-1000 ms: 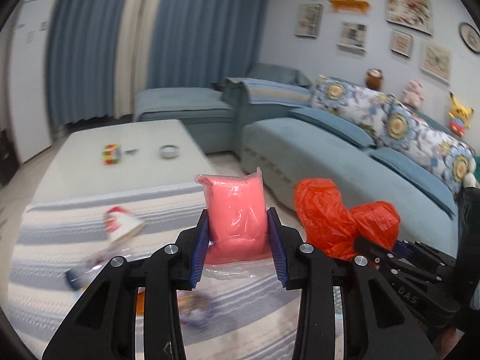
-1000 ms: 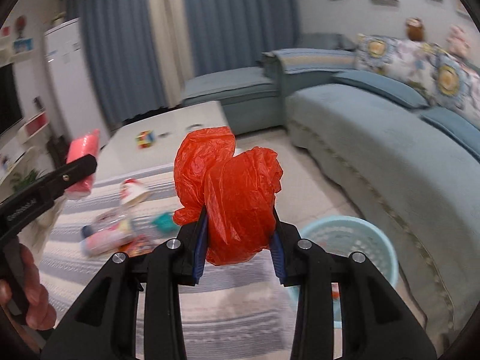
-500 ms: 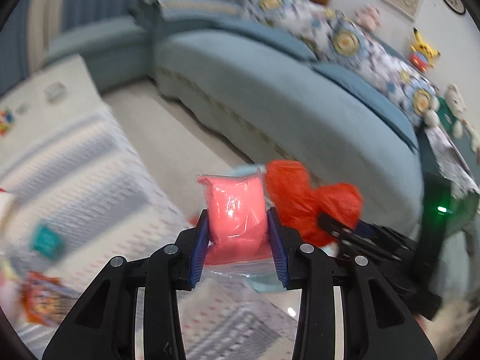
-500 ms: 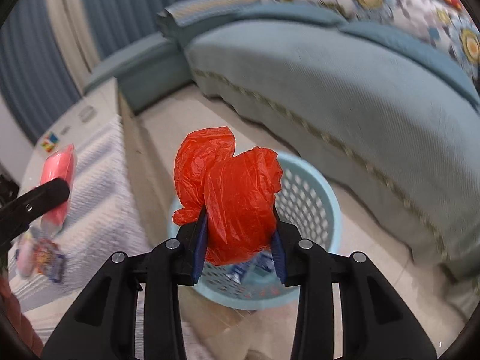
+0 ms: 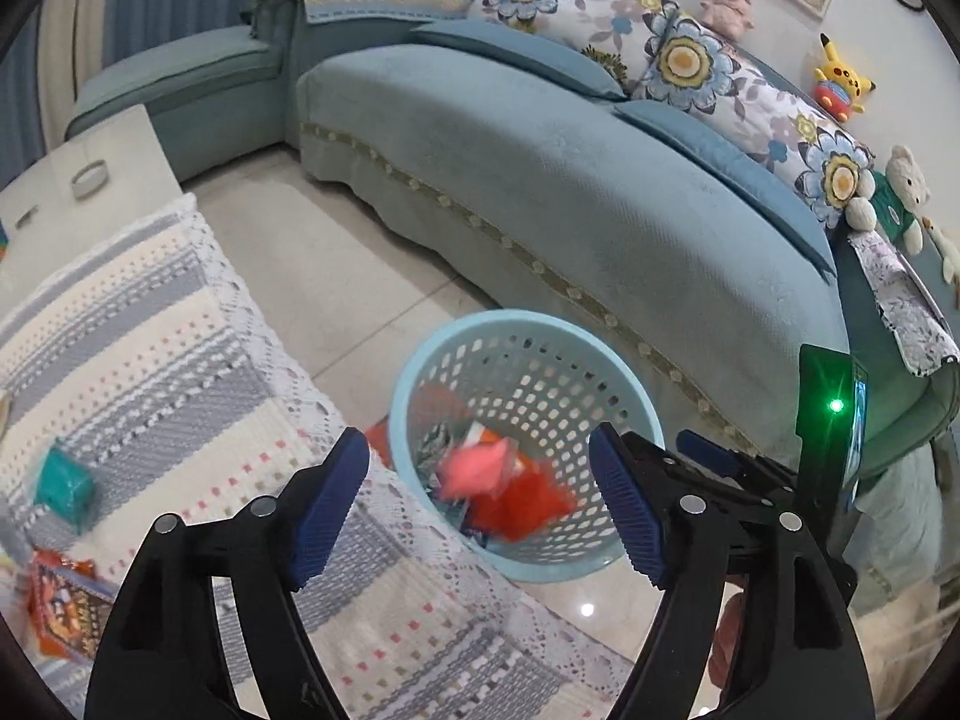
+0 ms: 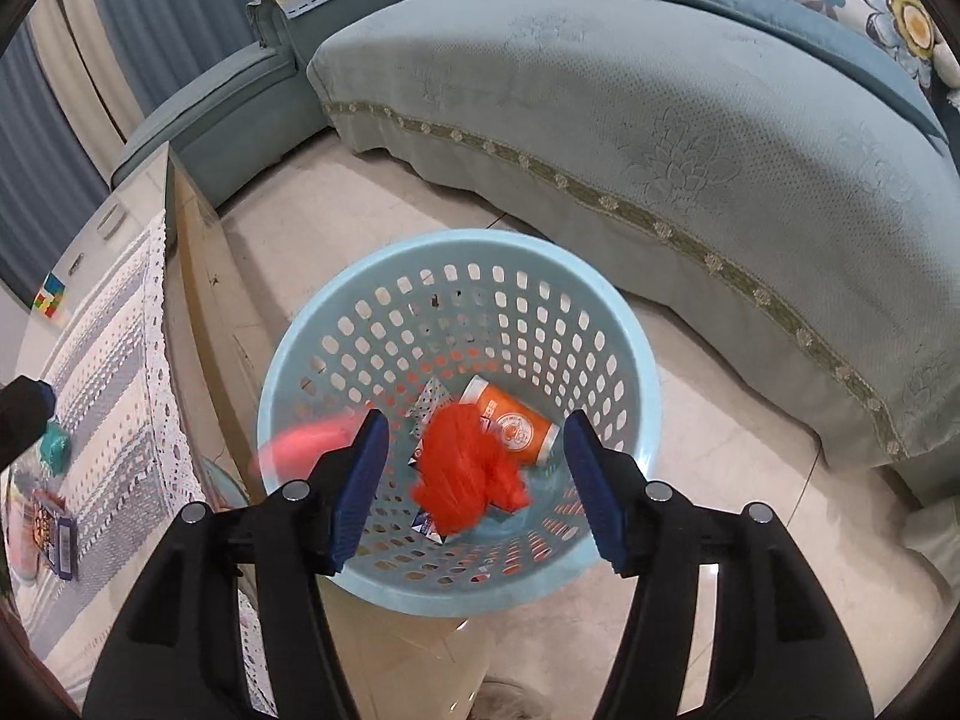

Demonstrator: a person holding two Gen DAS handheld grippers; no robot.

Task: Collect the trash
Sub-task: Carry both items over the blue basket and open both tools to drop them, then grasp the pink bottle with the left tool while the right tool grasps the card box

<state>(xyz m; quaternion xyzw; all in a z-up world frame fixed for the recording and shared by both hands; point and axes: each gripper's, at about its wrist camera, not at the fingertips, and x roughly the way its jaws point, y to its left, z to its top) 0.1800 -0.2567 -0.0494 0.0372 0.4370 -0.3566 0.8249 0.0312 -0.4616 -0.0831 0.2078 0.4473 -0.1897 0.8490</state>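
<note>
Both tools hung above the light-blue basket (image 6: 636, 360), jaws spread wide and holding nothing: the right gripper (image 6: 474, 474) over its middle, the left gripper (image 5: 480, 504) over its near rim. Inside, motion-blurred, lay the red plastic bag (image 6: 465, 480) and the pink packet (image 5: 480, 468), beside an orange can (image 6: 510, 420). Releasing well probably meant staying centred until both settled. Left of the basket, 2 bits of litter waited on the striped cloth (image 5: 150, 330): a teal piece (image 5: 63, 486) and a printed wrapper (image 5: 63, 612).

Basket (image 6: 642, 360) mouth unobstructed, table edge (image 6: 198, 300) beside, sofa (image 6: 660, 120) behind
</note>
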